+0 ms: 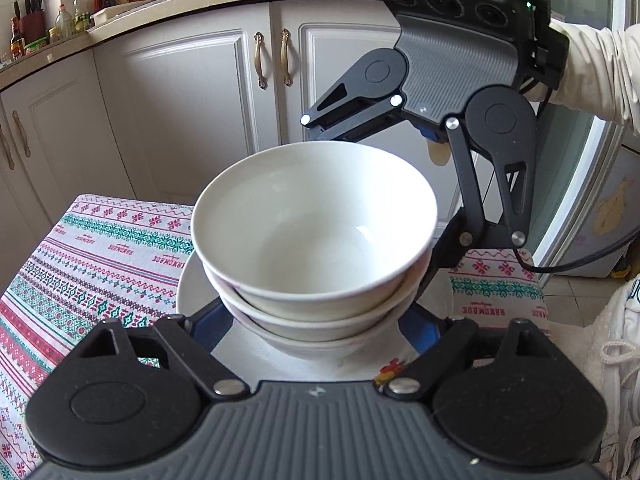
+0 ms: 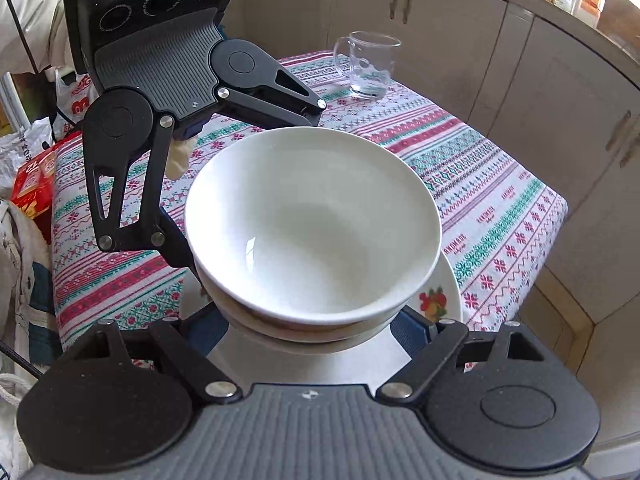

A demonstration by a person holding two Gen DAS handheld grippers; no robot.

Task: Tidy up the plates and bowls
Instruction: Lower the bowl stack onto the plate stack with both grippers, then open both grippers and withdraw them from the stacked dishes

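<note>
Three white bowls (image 1: 316, 220) are nested in a stack (image 2: 312, 224) on a white plate (image 1: 188, 292) with a fruit print (image 2: 434, 300). The plate is over the patterned tablecloth (image 1: 100, 256). My left gripper (image 1: 314, 326) reaches in from the near side, its blue-padded fingers (image 1: 212, 320) pressed on either side of the lowest bowl. My right gripper (image 2: 310, 330) holds the same stack from the opposite side, one finger (image 2: 412, 332) against the bottom bowl. Each view shows the other gripper's housing (image 1: 452, 68) (image 2: 160, 64) beyond the bowls. I cannot tell whether the plate rests on the cloth.
A glass mug (image 2: 368, 66) stands near the table's far corner. White cabinets (image 1: 192, 92) and a counter with bottles (image 1: 80, 12) lie beyond the table. Plastic bags and a red box (image 2: 34, 184) sit beside it. A person's pale sleeve (image 1: 600, 76) holds the right gripper.
</note>
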